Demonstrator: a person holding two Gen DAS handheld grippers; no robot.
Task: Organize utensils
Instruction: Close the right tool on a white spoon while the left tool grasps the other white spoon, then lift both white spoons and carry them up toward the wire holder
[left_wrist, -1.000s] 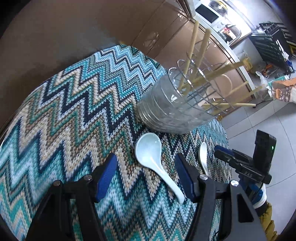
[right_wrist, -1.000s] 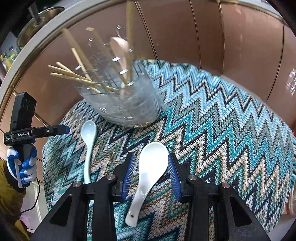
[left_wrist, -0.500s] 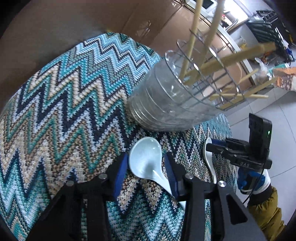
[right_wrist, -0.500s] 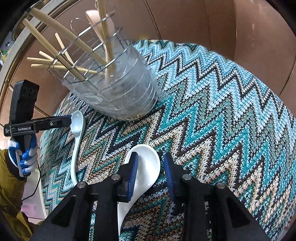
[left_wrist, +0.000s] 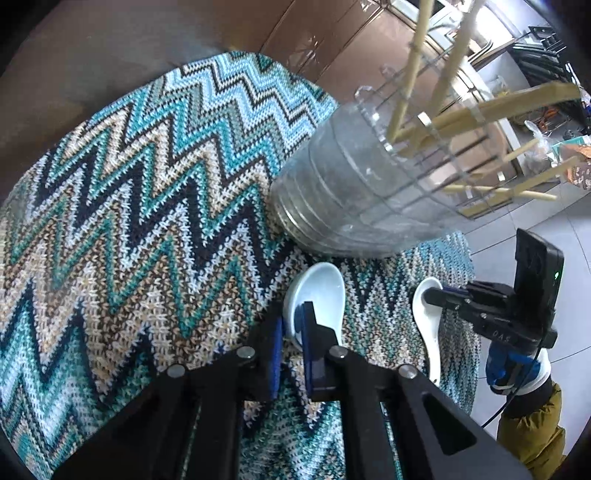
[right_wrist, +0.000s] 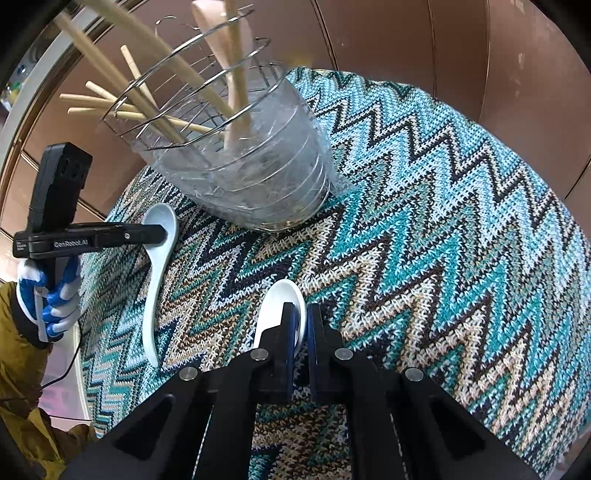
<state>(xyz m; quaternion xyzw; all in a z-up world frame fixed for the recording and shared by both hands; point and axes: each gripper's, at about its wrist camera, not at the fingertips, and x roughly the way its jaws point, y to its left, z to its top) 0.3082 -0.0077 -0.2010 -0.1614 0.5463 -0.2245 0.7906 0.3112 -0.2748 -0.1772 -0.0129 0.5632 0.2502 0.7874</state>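
A zigzag pattern in teal, light blue, navy, beige and white is shown on the knitted tablecloth (right_wrist: 424, 221). White glaze is seen on both ceramic soup spoons (left_wrist: 325, 295) (right_wrist: 159, 266) beside the clear wire-ringed utensil holder (right_wrist: 258, 177), in which pale bamboo utensils (right_wrist: 147, 96) are held. Blue pads (left_wrist: 306, 332) are carried on black gripper fingers.

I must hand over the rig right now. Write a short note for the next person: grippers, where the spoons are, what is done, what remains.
Left gripper: shut on the pale blue spoon, on the mat.
Right gripper: shut on the white spoon, also on the mat.
Holder: behind both spoons, with wooden utensils inside.
Done: both spoons gripped by the bowl.
Left: lift each spoon and put it into the holder.
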